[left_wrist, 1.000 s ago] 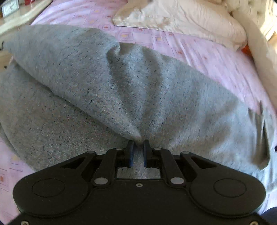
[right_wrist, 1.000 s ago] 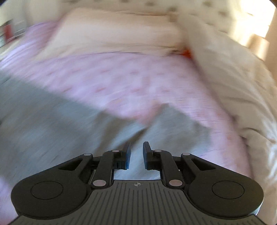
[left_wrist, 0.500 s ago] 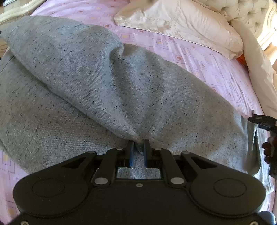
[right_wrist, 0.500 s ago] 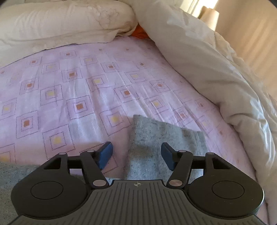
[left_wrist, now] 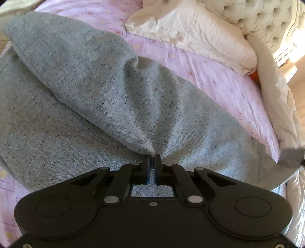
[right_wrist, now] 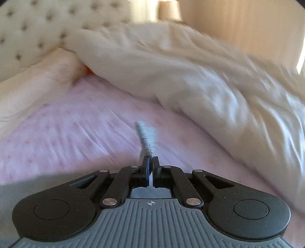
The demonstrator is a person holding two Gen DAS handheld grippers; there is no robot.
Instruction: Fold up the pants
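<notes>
Grey speckled pants (left_wrist: 99, 99) lie spread across a pink patterned bed sheet (left_wrist: 225, 84), with one leg folded over the other. My left gripper (left_wrist: 152, 156) is shut on a pinch of the pants fabric near their middle edge, and folds fan out from the grip. My right gripper (right_wrist: 151, 158) is shut on a narrow edge of the pants (right_wrist: 147, 139), which stands up thin between the fingers above the sheet (right_wrist: 76, 133). The right view is motion-blurred.
A cream pillow (left_wrist: 192, 32) lies at the head of the bed below a tufted headboard (left_wrist: 263, 17). A bunched white duvet (right_wrist: 219, 80) runs along the right side of the bed. A small orange item (left_wrist: 255, 76) shows between pillow and duvet.
My right gripper, open over the pants end half a second ago, has closed on its edge and lifted it. My left gripper stays shut on the pants and has risen slightly.
</notes>
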